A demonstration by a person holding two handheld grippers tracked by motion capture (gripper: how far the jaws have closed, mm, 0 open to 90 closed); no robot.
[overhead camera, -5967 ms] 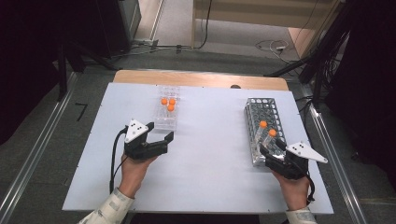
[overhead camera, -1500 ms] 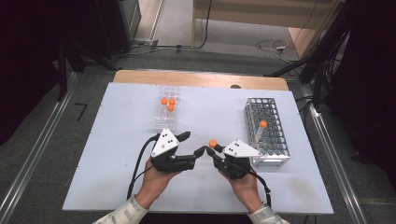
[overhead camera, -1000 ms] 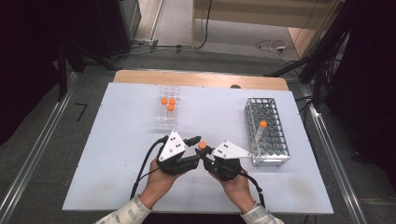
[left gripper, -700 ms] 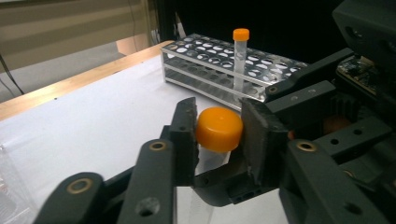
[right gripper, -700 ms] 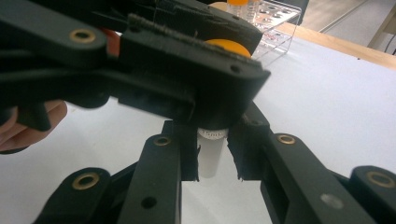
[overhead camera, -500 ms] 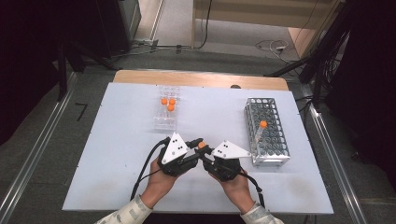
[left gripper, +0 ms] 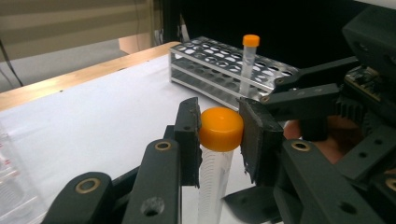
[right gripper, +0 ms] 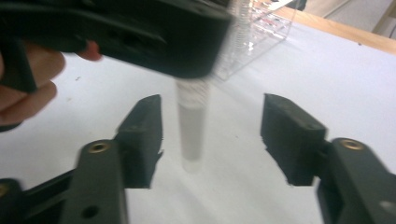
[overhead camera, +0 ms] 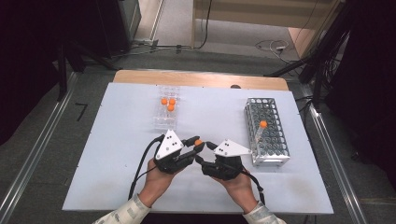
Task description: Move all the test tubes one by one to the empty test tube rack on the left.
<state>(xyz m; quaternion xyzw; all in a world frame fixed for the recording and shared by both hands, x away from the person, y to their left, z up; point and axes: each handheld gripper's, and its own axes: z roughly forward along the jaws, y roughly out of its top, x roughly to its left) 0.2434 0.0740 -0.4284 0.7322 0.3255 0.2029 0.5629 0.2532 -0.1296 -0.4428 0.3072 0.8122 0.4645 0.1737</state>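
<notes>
The left claw (left gripper: 219, 133) is clenched on the orange cap of a tube (left gripper: 220, 129) near the metal rack (overhead camera: 267, 132). The right claw (right gripper: 210, 135) has just been opening; its jaws stand released around the tube's body, touching nothing.

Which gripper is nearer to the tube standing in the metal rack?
The right. The right gripper sits just beside the metal rack, close to the standing tube. The left gripper, shut on the orange cap of another tube, is farther left.

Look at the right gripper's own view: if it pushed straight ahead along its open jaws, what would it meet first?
Probably the clear tube hanging between its open jaws; the right gripper no longer presses it. The left gripper holds that tube by its orange cap.
</notes>
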